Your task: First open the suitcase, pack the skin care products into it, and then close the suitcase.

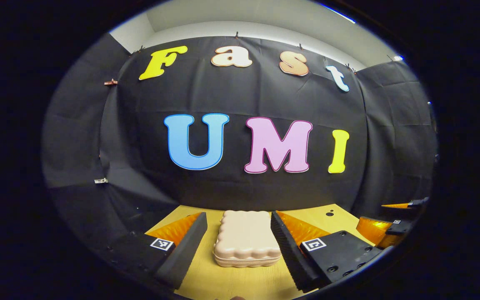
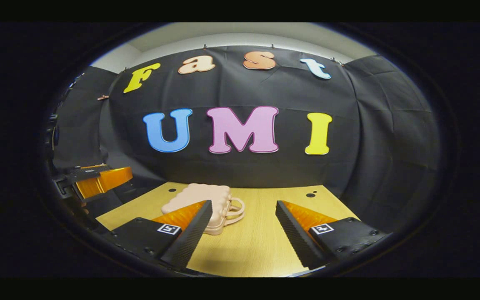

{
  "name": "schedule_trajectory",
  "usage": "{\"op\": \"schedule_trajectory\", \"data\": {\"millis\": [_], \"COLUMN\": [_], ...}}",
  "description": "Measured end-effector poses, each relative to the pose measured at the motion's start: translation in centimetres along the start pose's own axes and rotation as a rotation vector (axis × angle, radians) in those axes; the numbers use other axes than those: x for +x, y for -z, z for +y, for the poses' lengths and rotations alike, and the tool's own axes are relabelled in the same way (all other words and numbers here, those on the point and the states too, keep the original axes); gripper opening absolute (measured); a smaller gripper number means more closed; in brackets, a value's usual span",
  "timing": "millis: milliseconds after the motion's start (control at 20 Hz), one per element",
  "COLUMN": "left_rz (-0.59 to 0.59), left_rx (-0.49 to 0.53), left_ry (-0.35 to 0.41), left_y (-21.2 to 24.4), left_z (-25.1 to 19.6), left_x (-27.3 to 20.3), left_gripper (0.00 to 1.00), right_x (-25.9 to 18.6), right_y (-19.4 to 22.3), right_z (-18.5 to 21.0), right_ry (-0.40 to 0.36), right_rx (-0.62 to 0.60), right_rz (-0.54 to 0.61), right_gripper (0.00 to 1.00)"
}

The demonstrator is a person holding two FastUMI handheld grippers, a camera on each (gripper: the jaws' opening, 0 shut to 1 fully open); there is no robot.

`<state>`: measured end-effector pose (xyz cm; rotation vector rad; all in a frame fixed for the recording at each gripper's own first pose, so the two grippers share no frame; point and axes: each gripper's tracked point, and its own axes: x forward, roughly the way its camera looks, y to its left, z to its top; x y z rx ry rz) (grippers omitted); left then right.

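Note:
A small pale pink suitcase (image 1: 246, 237) with a scalloped rim lies flat and closed on the wooden table (image 1: 231, 279). My left gripper (image 1: 238, 216) is open, with one finger on either side of the case and a narrow gap to each. In the right gripper view the suitcase (image 2: 198, 200) lies ahead to the left, its two looped handles (image 2: 235, 210) turned toward the middle of the table. My right gripper (image 2: 243, 205) is open and holds nothing. Its left finger (image 2: 190, 235) hides part of the case.
The table (image 2: 261, 237) runs back to the black cloth wall. Two small dark holes (image 2: 311, 194) mark its far right part. The right gripper (image 1: 383, 231) shows at the right edge of the left gripper view, the left gripper (image 2: 98, 179) at the far left of the right one.

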<state>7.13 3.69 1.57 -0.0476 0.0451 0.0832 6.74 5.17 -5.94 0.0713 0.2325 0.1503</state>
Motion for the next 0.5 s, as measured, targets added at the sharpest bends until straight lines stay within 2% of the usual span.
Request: {"op": "schedule_trajectory", "data": {"millis": [500], "left_rz": [0.011], "left_rx": [0.005], "left_ry": [-0.013], "left_y": [1.04], "left_z": [0.69], "left_x": [0.8], "left_gripper": [0.96], "right_x": [0.23], "right_y": [1.18], "right_z": [0.18], "right_ry": [0.01], "right_rx": [0.016], "right_rz": [0.035], "right_gripper": [0.97]}}
